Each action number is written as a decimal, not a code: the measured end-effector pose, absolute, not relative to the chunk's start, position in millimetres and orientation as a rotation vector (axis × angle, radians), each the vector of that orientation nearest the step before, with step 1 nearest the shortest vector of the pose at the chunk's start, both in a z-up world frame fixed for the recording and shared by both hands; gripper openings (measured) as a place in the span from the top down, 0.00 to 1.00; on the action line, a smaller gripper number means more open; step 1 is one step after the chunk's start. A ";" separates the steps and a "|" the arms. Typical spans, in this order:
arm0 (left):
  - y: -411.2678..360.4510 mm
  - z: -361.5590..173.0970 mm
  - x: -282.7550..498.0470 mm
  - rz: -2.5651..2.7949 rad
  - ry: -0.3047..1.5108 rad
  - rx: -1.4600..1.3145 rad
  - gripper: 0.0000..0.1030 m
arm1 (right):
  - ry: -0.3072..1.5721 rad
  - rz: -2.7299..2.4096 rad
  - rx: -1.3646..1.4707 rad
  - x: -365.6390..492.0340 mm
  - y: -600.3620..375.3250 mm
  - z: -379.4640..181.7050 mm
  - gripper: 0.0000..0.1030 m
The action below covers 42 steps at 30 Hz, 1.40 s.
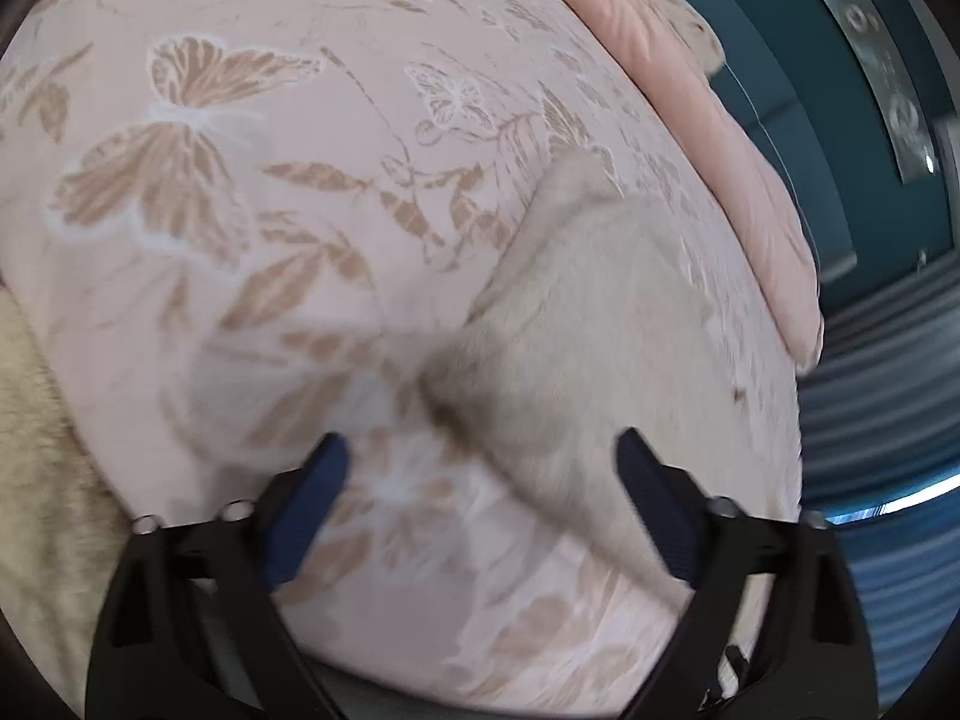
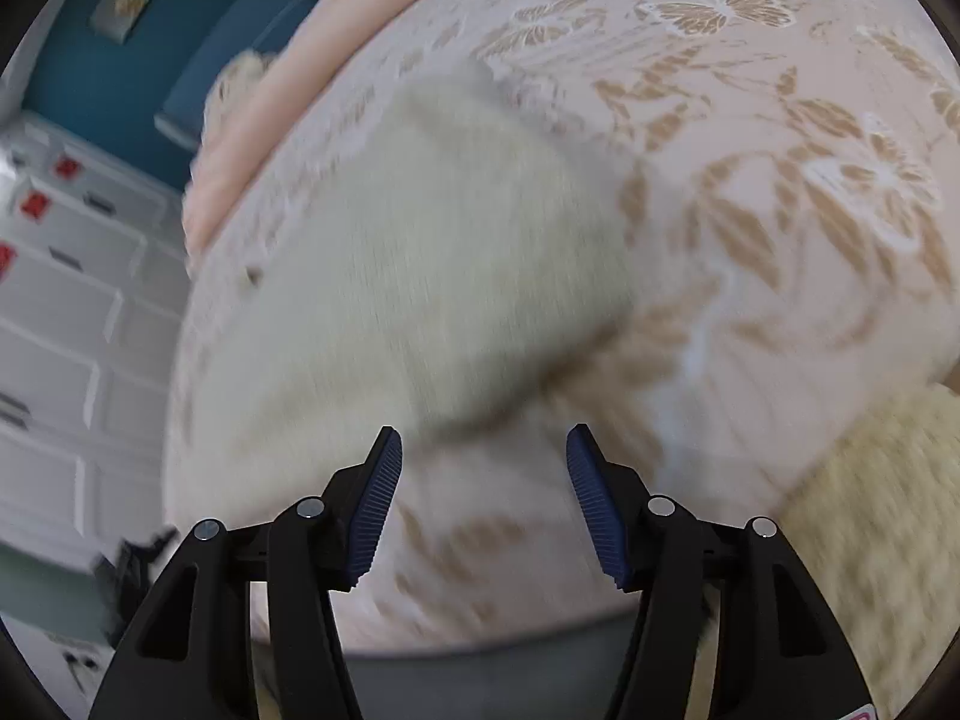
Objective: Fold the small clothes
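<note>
A small cream-white fuzzy garment [image 1: 600,324] lies flat on a pink bedspread with tan butterflies and leaves [image 1: 252,192]. It also shows in the right wrist view [image 2: 408,276], on the same bedspread [image 2: 780,192]. My left gripper [image 1: 480,450] is open and empty, just above the garment's near edge. My right gripper [image 2: 483,450] is open and empty, hovering at the garment's near edge. Both views are blurred by motion.
A pale yellow fluffy cloth lies at the bed's near side [image 1: 36,480], also in the right wrist view [image 2: 876,528]. A folded pink quilt [image 1: 720,138] lies along the far edge. A blue headboard [image 2: 108,72] and white drawers [image 2: 60,312] stand beyond.
</note>
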<state>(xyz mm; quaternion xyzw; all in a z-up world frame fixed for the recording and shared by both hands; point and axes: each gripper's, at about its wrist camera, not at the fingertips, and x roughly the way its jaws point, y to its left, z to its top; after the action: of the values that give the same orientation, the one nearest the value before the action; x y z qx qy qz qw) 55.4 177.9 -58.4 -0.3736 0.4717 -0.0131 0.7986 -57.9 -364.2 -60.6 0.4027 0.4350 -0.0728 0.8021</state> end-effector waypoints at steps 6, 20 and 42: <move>159.7 -54.3 92.0 -0.089 1.037 -0.905 0.22 | 0.874 -0.194 1.011 -16.2 -381.4 -64.6 0.40; 193.7 -7.6 27.1 -0.141 1.135 -0.760 0.92 | 0.947 -0.108 0.811 -81.2 -383.9 -1.2 0.90; 49.4 -18.9 123.9 -0.160 1.069 -0.267 0.70 | 1.057 0.063 0.284 74.5 -265.7 -19.3 0.84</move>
<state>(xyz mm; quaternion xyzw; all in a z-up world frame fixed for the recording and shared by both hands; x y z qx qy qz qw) 123.9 49.4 -18.9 -0.1267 0.5075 -0.0761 0.8489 74.5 -265.7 -19.3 0.1352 0.5024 0.0300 0.8535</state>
